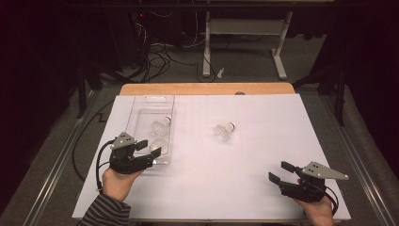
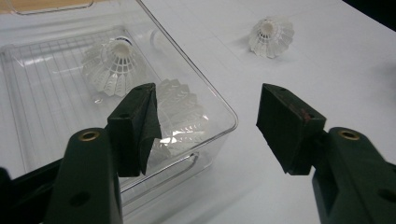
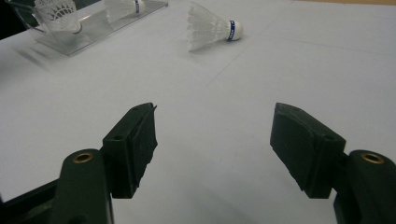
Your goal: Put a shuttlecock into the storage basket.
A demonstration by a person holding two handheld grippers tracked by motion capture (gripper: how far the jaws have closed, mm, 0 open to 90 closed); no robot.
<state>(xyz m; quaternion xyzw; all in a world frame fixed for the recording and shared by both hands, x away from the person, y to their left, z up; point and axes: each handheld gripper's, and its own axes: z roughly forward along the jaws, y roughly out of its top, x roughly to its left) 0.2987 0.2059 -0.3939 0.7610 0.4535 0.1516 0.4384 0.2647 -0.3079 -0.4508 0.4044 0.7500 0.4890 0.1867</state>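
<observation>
- Shuttlecocks, three, white: ribbed feather-pattern skirts flaring to a cone, small rounded cork noses. Two lie in the tray, a far shuttlecock (image 1: 161,125) and a near shuttlecock (image 2: 180,116) close to the near end wall; the loose shuttlecock (image 1: 224,131) lies on its side on the sheet near the middle of the table, nose ringed with a blue band, well apart from the tray.
- Tray (image 1: 141,113): clear hard plastic, rectangular, rounded corners, low walls, fine grid on the floor; stands on the left part of the sheet.
- Sheet (image 1: 263,150): smooth white paper with faint pencilled lines, covering the table (image 1: 207,89), whose wooden edge shows at the far side.
- Left gripper (image 1: 148,147): matte black, angular blocky fingers (image 2: 135,126) spread wide with nothing between them, at the tray's near right corner.
- Right gripper (image 1: 281,172): same make, fingers wide apart and empty, above bare sheet at the near right.
</observation>
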